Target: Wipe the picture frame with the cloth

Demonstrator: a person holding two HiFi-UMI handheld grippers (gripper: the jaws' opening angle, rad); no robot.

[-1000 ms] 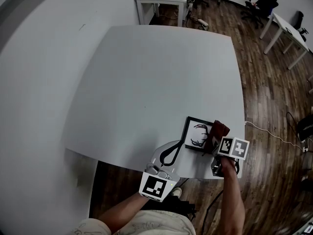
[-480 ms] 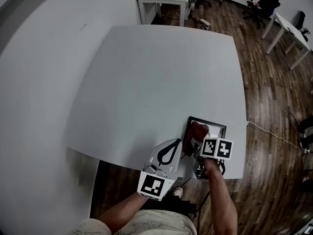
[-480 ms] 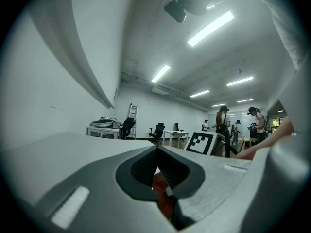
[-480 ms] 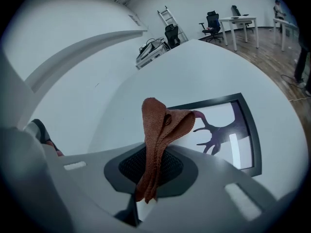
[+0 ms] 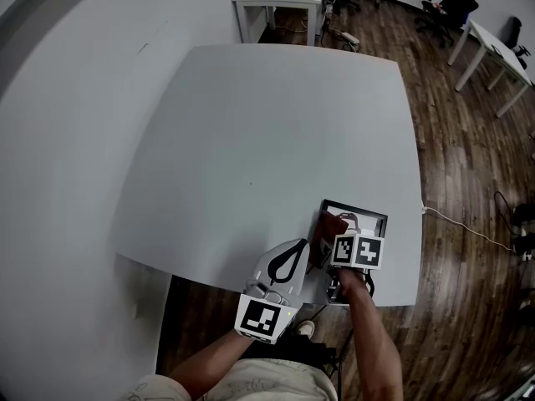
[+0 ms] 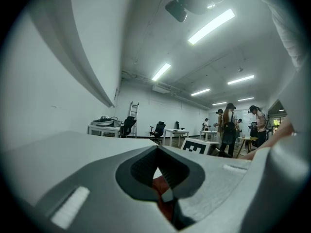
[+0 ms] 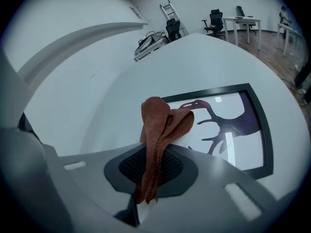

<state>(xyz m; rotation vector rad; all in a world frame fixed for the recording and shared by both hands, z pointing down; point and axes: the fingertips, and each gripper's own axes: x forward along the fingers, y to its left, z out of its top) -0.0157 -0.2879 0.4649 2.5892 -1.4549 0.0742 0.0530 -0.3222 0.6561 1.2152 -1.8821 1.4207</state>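
The picture frame [image 5: 366, 215], black-edged with a dark antler print, lies flat at the near right corner of the white table [image 5: 251, 132]. My right gripper [image 5: 333, 239] is shut on the rust-brown cloth [image 5: 328, 226] over the frame's left edge. In the right gripper view the cloth [image 7: 159, 125] hangs folded from the jaws, its end resting on the frame [image 7: 221, 130]. My left gripper [image 5: 299, 247] is shut just left of the frame, low over the table. In the left gripper view, red cloth [image 6: 163, 191] shows through the gap behind the shut left gripper [image 6: 158, 178].
The table's near edge [image 5: 251, 284] runs right under both grippers, with wood floor [image 5: 468, 182] beyond it. Another white table [image 5: 276, 2] stands at the far side, and desks and office chairs [image 5: 456, 7] at the far right. Several people [image 6: 228, 130] stand in the distance.
My right gripper has dragged the cloth leftward across the frame, from its right side to its left edge. The left gripper has barely moved.
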